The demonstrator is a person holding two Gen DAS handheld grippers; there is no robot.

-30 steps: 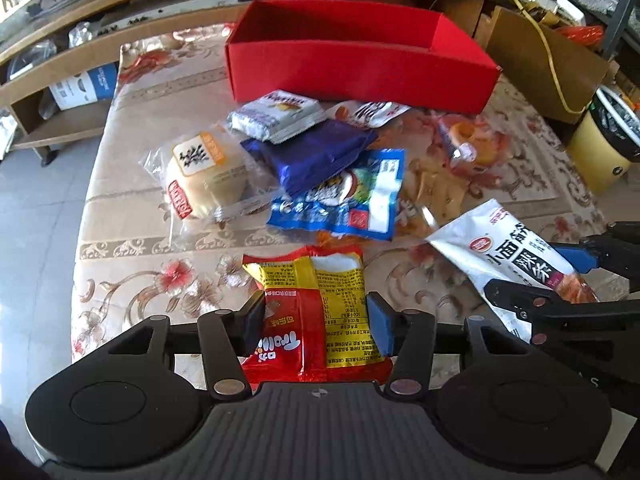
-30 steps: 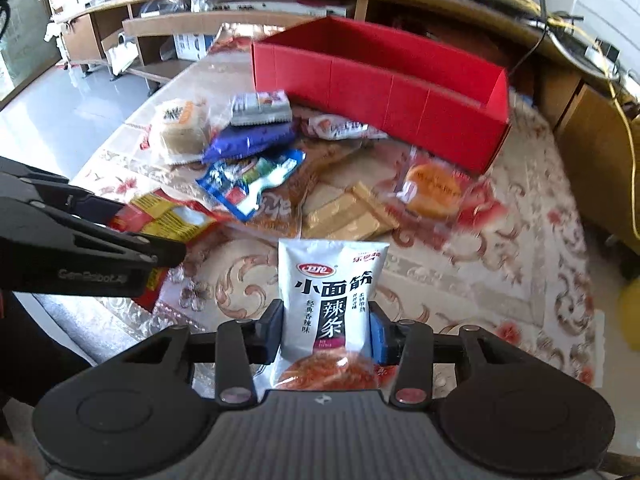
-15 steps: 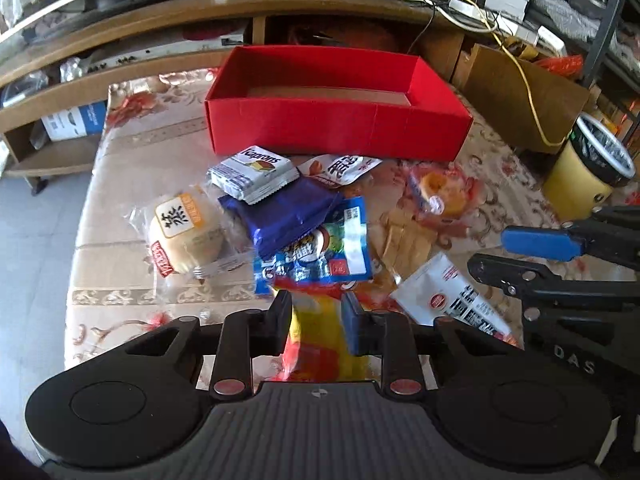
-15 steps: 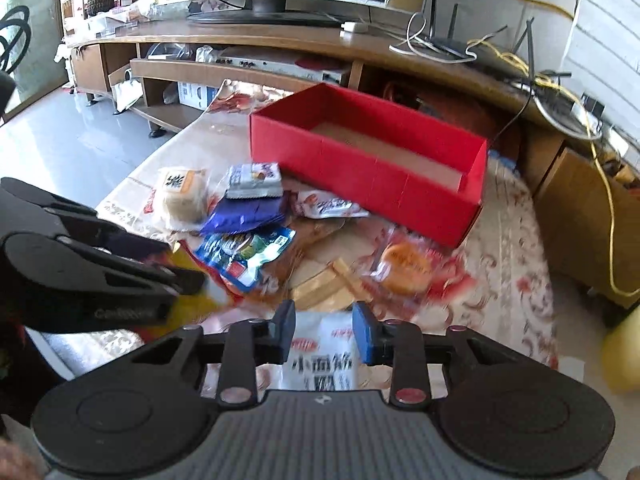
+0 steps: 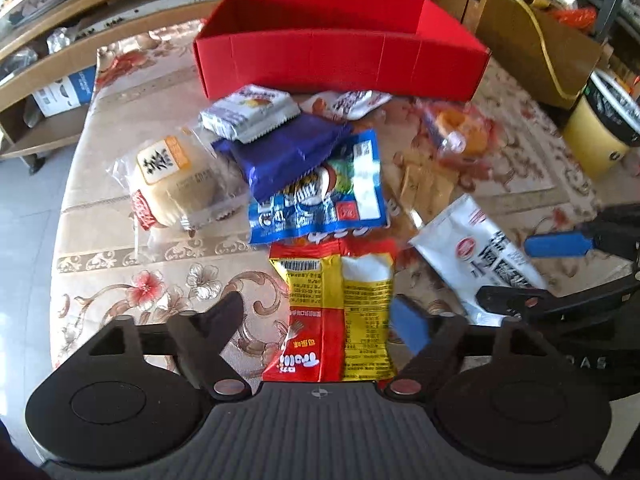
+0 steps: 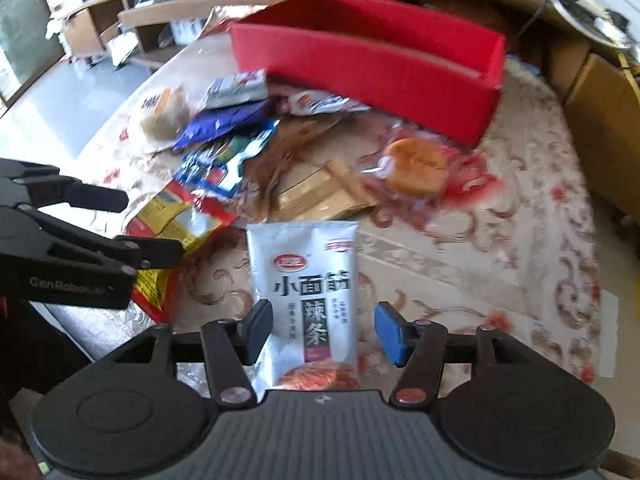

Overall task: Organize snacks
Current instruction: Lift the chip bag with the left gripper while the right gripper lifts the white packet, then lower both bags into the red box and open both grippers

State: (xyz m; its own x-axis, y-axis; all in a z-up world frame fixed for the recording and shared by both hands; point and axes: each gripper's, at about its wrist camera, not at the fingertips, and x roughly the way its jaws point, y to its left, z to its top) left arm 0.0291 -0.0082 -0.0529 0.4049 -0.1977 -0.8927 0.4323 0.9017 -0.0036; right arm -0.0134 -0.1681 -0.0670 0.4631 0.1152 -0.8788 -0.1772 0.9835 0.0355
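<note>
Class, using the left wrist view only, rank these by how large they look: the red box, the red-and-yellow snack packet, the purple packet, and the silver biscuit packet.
1. red box
2. red-and-yellow snack packet, though it is nearest the camera, so inflated
3. purple packet
4. silver biscuit packet
</note>
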